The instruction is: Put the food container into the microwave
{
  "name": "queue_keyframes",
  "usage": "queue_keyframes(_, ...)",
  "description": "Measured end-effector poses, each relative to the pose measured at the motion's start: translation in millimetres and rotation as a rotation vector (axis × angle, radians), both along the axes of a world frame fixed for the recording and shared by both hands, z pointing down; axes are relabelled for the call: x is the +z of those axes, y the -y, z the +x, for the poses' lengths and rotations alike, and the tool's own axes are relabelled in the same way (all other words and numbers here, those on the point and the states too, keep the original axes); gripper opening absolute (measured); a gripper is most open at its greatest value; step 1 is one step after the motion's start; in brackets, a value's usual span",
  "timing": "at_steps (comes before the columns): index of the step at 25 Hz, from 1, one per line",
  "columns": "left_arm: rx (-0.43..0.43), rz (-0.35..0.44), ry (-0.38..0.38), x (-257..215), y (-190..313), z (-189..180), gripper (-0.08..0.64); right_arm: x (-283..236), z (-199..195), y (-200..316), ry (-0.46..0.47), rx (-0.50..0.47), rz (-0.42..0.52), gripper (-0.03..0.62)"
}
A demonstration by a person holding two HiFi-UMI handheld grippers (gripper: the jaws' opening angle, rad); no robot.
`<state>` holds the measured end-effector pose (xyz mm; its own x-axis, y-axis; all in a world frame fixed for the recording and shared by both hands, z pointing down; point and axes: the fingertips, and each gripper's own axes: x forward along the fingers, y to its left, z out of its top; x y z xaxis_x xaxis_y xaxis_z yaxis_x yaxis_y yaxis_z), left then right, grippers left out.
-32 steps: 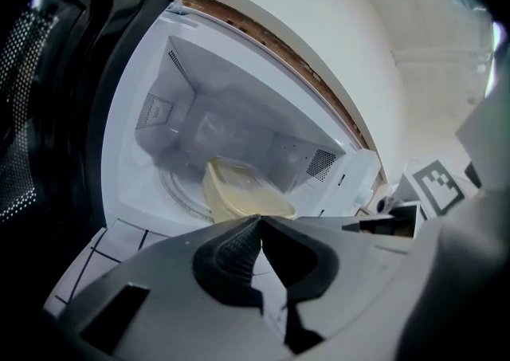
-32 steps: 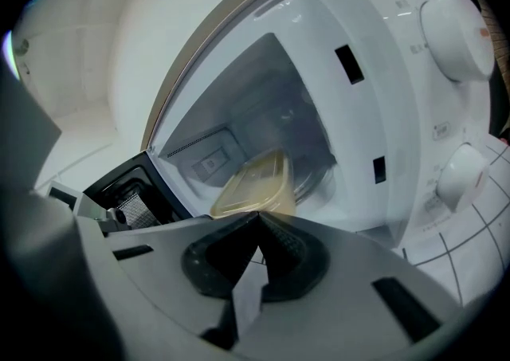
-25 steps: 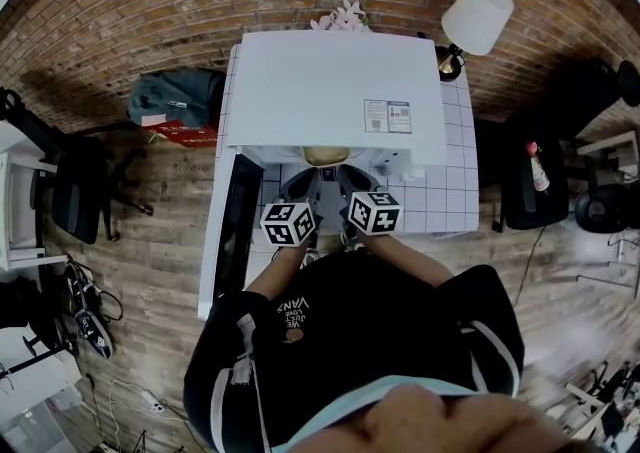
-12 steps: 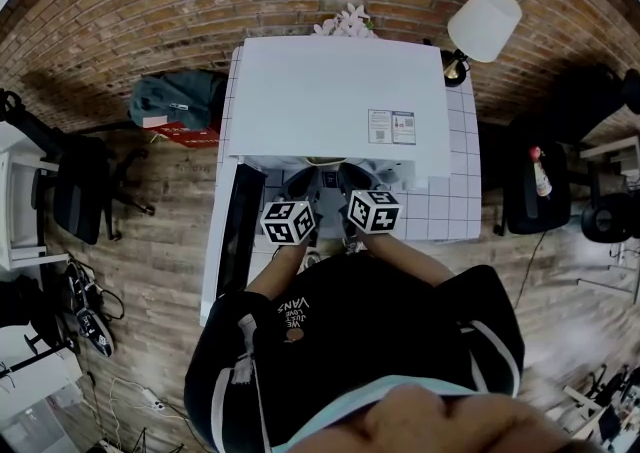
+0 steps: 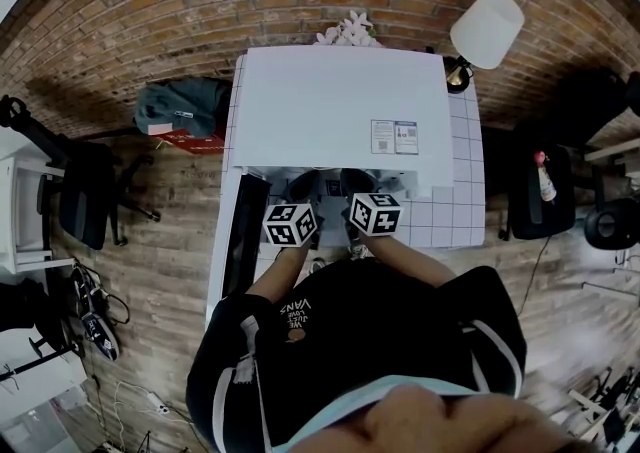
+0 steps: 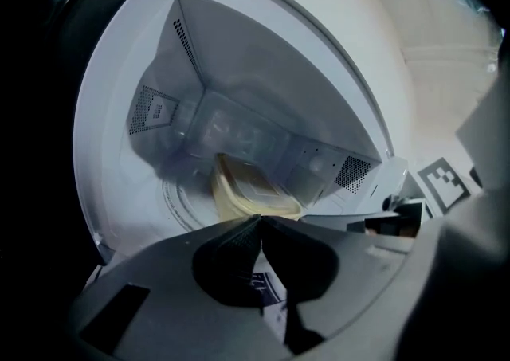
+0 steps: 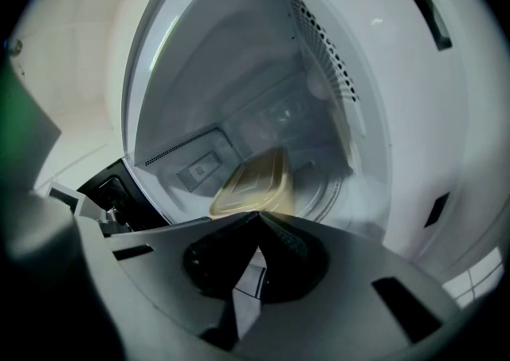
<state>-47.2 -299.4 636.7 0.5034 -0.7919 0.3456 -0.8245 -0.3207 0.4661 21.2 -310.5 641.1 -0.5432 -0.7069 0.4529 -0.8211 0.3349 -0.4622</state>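
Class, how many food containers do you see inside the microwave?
1. The food container sits on the open microwave's floor, near the middle. The cavity's near edge is hidden, so another could be unseen.

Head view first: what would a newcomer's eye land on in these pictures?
A big white microwave fills the tiled table against the brick wall, its door swung open to the left. Inside its cavity is a yellowish food container, and the left gripper and right gripper, jaws closed, seem to pinch its near edge.
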Motion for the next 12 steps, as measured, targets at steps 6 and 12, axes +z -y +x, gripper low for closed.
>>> queue_keyframes(6,0.003,0.003,-0.005,-2.6,-0.3,0.7,0.012,-1.3,0.7,0.4,0.005,0.003,0.001,0.005)
queue_keyframes(12,0.007,0.011,-0.007,-6.1,-7.0,-0.1,0.012,-6.1,2.3,-4.1,0.021,0.024,0.016,0.005)
